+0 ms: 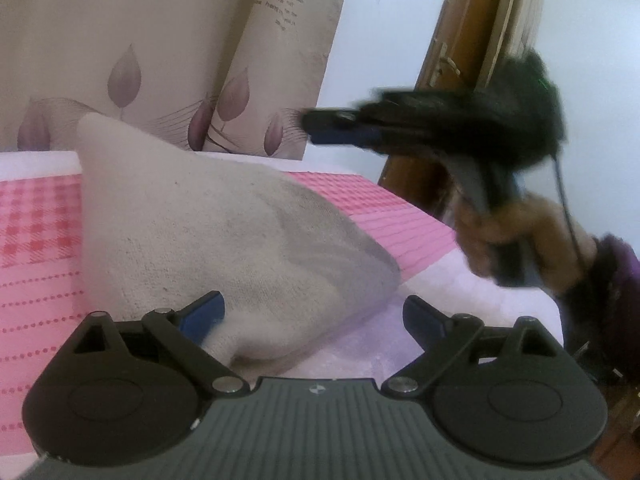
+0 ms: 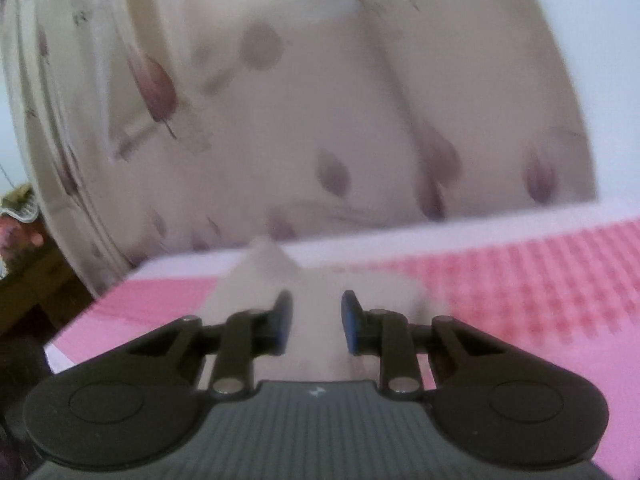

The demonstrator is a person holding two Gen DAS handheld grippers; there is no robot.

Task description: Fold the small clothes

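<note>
A small cream knitted garment (image 1: 208,232) lies heaped on the pink bed sheet (image 1: 36,248), with one corner standing up at the far left. My left gripper (image 1: 314,316) is open, its jaws wide apart; the near edge of the garment lies between them against the left pad. The right gripper (image 1: 320,128) shows in the left wrist view, raised above the bed at the right, blurred by motion. In the right wrist view the right gripper (image 2: 316,320) is open with a moderate gap, and the blurred white garment (image 2: 276,276) lies just ahead of and under its fingers.
A beige curtain with purple leaf prints (image 1: 168,52) hangs behind the bed. A wooden door frame (image 1: 460,52) stands at the right. The bed's edge (image 1: 480,280) runs along the right side. The person's hand (image 1: 520,236) holds the right gripper's handle.
</note>
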